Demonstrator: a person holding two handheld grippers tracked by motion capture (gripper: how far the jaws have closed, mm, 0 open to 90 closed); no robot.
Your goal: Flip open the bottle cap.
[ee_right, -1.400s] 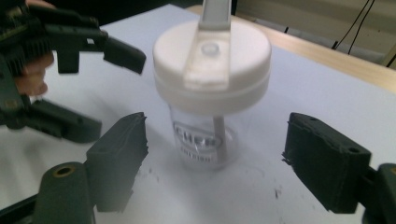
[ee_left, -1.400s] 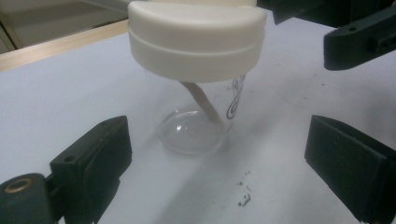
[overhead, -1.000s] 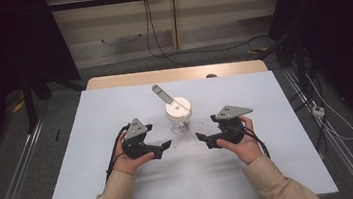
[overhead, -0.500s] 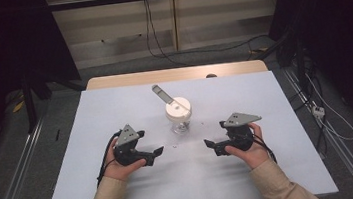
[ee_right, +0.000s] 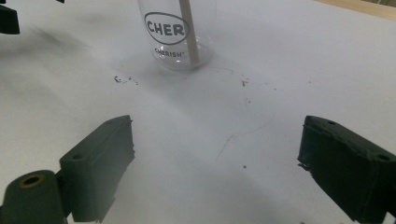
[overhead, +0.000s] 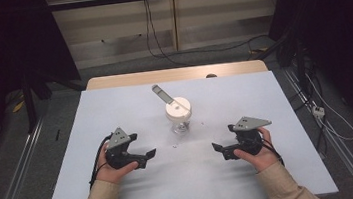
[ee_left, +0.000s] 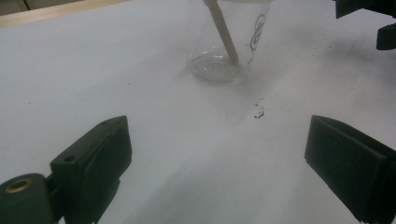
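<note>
A clear plastic cup [overhead: 180, 119] with a white lid stands upright in the middle of the white table [overhead: 275, 98]; a pale stick [overhead: 162, 93] leans out of it toward the back left. The cup [ee_left: 219, 42] is ahead of my left gripper [ee_left: 215, 140], which is open and empty. My right gripper [ee_right: 215, 144] is also open; its jaws have just been opening with nothing between them, and the printed cup [ee_right: 173, 32] is ahead of it. In the high view the left gripper [overhead: 149, 156] and right gripper [overhead: 219, 150] point inward at each other, below the cup.
Small dark specks [overhead: 174, 145] lie on the table in front of the cup. A wooden strip [overhead: 176, 74] borders the far edge. Metal rails [overhead: 16, 168] run along the floor at both sides, and cables [overhead: 328, 122] lie at the right.
Both hands have drawn back from the cup toward the near edge and moved apart, the left one leftward and the right one rightward. The cup has not moved.
</note>
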